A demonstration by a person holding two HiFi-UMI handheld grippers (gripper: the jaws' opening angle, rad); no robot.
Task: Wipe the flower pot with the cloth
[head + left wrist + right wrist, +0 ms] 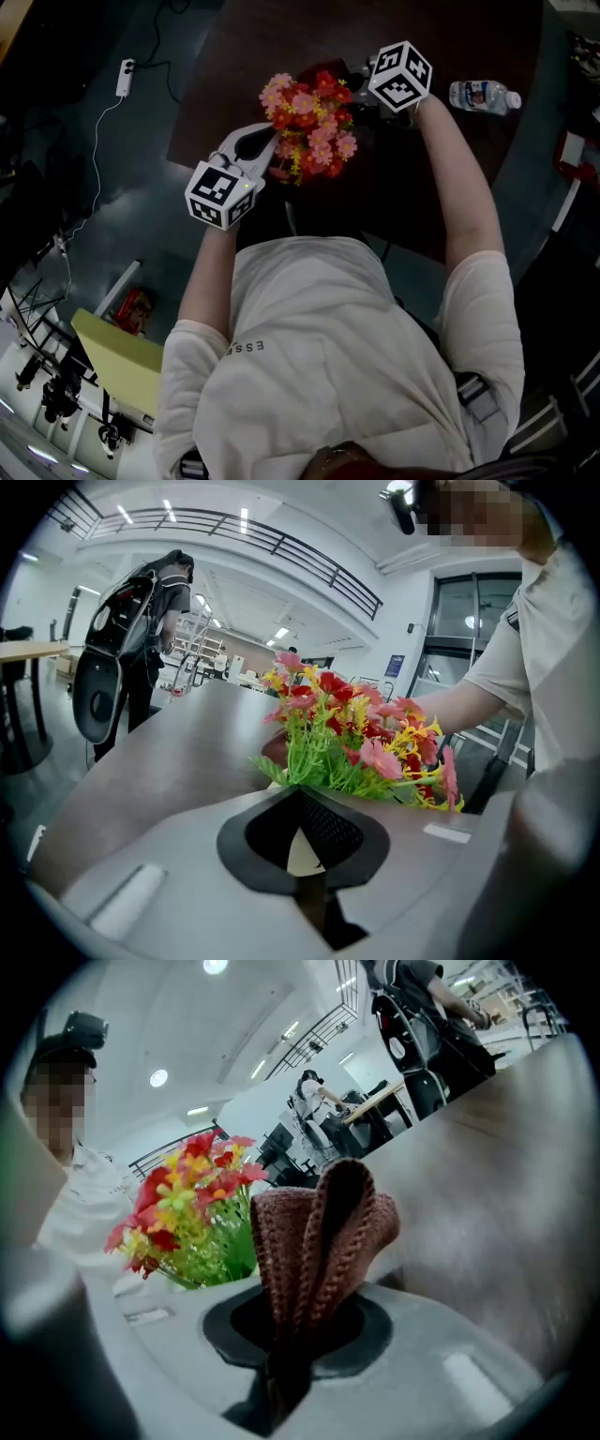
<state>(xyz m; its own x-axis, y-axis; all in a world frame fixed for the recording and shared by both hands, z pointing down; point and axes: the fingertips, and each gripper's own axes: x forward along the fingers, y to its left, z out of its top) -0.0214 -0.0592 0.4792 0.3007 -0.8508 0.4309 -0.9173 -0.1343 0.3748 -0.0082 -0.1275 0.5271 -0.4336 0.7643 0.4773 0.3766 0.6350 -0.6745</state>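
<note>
A bunch of red, pink and yellow artificial flowers (309, 122) stands on the dark round table (450, 169) and hides the pot beneath it. My left gripper (272, 142) reaches in under the blooms from the left. It is shut, with a cream bit of the pot (302, 847) pinched between its pads, just below the flowers (356, 733). My right gripper (361, 82) sits at the far right side of the bunch. In the right gripper view that gripper (298, 1321) is shut on a folded brown knitted cloth (319, 1232) that stands up beside the flowers (187, 1213).
A plastic water bottle (483, 96) lies on the table to the right of my right gripper. A dark bag on a chair (122, 658) stands beyond the table's (159, 761) far edge. On the floor to the left lie a white power strip (124, 77) and a yellow board (112, 361).
</note>
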